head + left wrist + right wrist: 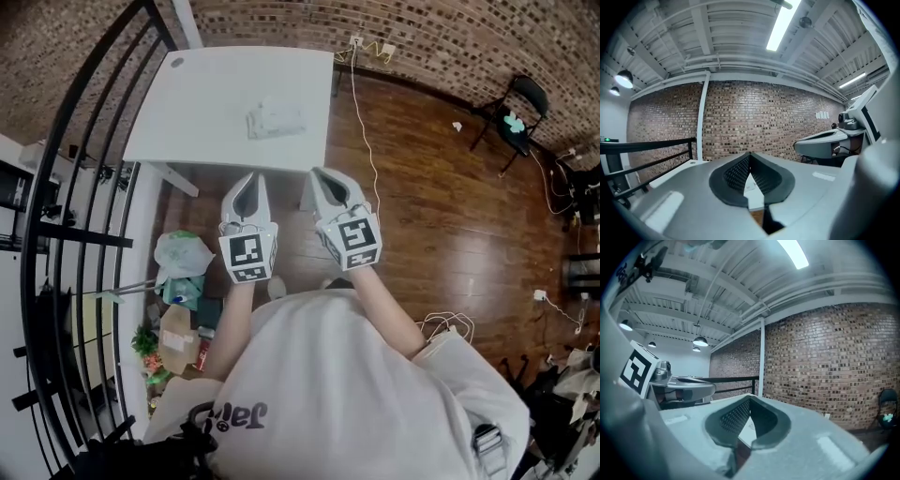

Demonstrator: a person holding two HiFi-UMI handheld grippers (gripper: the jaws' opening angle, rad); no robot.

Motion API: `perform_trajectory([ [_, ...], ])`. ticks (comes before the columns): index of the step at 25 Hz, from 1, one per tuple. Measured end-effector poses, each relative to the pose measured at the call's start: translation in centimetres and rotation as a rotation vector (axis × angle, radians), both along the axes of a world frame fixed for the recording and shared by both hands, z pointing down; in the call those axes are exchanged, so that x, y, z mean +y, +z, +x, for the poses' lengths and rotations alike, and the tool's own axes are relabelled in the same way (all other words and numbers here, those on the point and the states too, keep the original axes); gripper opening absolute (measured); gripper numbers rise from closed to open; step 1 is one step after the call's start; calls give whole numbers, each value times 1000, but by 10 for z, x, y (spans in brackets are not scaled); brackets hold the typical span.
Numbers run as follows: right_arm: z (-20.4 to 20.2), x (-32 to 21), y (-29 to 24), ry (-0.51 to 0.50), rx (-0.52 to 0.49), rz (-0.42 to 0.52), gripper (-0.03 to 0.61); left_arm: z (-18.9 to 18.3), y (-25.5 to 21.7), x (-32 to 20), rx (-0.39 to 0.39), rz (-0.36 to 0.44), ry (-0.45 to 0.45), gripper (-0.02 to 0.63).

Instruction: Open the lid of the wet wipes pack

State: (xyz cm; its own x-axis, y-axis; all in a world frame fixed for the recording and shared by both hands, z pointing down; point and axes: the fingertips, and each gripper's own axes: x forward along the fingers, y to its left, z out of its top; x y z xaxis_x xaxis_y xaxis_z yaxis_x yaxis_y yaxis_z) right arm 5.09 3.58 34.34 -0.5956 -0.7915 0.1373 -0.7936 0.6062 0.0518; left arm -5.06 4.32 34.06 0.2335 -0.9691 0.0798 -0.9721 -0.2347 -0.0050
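The wet wipes pack [275, 120], pale and crinkled, lies on the white table [206, 103] toward its right side, lid down as far as I can tell. Both grippers hang side by side short of the table's near edge, above the wooden floor, pointing toward the table. My left gripper [250, 176] has its tips together with nothing held. My right gripper [317, 172] is likewise shut and empty. In the left gripper view the jaws [750, 154] meet at the tip, and a sliver of white table shows through the gap behind them. The right gripper view shows its jaws [750, 398] closed too.
A black railing [84, 187] curves along the left. Bags and clutter [183, 258] sit on the floor below the table's left corner. A white cable [361, 122] runs down the floor right of the table. A black chair [525, 94] stands by the brick wall at the far right.
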Motion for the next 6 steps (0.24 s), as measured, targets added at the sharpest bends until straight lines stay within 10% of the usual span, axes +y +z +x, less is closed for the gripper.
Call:
perform_trajectory([
  [6, 2, -5, -2, 8, -7, 0, -9, -7, -1, 4, -10, -11, -19, 17],
])
